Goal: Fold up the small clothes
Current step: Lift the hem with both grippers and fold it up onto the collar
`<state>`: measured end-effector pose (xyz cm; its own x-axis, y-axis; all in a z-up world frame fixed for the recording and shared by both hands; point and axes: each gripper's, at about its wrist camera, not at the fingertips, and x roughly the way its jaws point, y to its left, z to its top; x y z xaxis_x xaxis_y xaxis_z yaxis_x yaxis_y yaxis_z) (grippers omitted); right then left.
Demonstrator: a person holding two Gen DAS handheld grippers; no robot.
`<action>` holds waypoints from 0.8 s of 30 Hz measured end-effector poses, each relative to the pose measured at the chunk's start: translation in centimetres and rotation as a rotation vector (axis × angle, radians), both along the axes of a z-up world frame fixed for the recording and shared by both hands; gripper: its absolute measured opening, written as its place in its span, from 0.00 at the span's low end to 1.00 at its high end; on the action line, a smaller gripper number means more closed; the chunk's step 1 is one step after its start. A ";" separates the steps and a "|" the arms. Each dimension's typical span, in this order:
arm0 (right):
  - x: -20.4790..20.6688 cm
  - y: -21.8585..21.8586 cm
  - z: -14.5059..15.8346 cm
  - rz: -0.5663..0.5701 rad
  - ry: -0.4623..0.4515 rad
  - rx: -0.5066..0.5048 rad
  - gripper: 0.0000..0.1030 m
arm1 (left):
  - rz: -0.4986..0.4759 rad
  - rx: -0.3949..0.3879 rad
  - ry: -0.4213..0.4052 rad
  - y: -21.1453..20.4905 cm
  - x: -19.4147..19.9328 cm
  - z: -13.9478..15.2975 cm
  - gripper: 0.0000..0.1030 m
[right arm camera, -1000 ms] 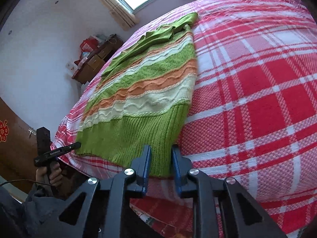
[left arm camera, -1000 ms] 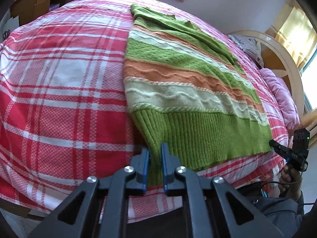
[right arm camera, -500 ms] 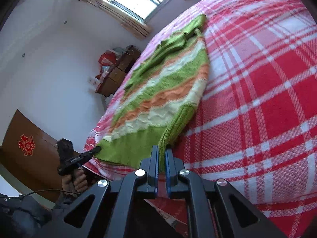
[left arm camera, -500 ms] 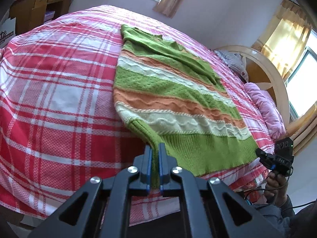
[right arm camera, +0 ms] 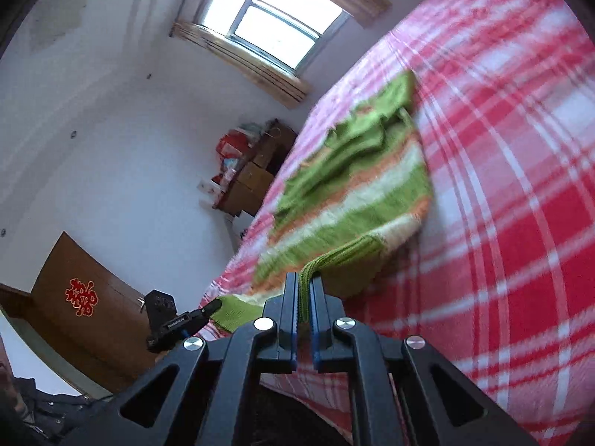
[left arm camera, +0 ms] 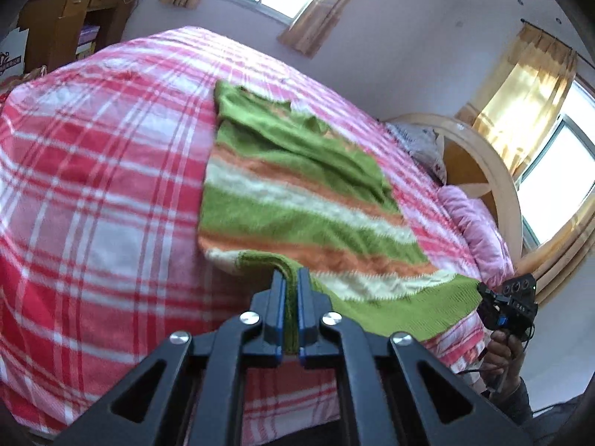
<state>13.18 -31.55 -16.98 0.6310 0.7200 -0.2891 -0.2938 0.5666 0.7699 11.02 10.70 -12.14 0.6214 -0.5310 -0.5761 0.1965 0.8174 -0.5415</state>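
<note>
Tongs clamp for us: left tongs (left arm camera: 291, 278) and right tongs (right arm camera: 305, 282) each pinch the sweater (left arm camera: 297, 200) hem, bed (left arm camera: 93, 186) beyond them.

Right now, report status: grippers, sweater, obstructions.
Left gripper shut on sweater hem corner. Right gripper shut on the other corner. Hem lifted off the plaid bedspread. Nothing in the way.

One sweater (left arm camera: 297, 200), striped green, orange and cream, on one bed (left arm camera: 93, 186) under a red plaid cover. Two tools: the left tool (left arm camera: 291, 278) and the right tool (right arm camera: 305, 286), each with two fingers. Two windows show in the left view, one in the right. One pink pillow (left arm camera: 476, 230), one curved headboard (left arm camera: 498, 182), one wooden desk (left arm camera: 70, 18)
</note>
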 end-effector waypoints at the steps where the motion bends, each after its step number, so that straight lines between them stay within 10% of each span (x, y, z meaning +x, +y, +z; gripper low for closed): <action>1: 0.2 0.0 0.4 -0.002 -0.009 0.002 0.05 | 0.003 -0.009 -0.009 0.0 0.3 0.4 0.05; 24: 9.3 -0.1 10.3 -0.051 -0.183 -0.011 0.04 | 0.067 -0.061 -0.144 0.1 9.7 7.6 0.04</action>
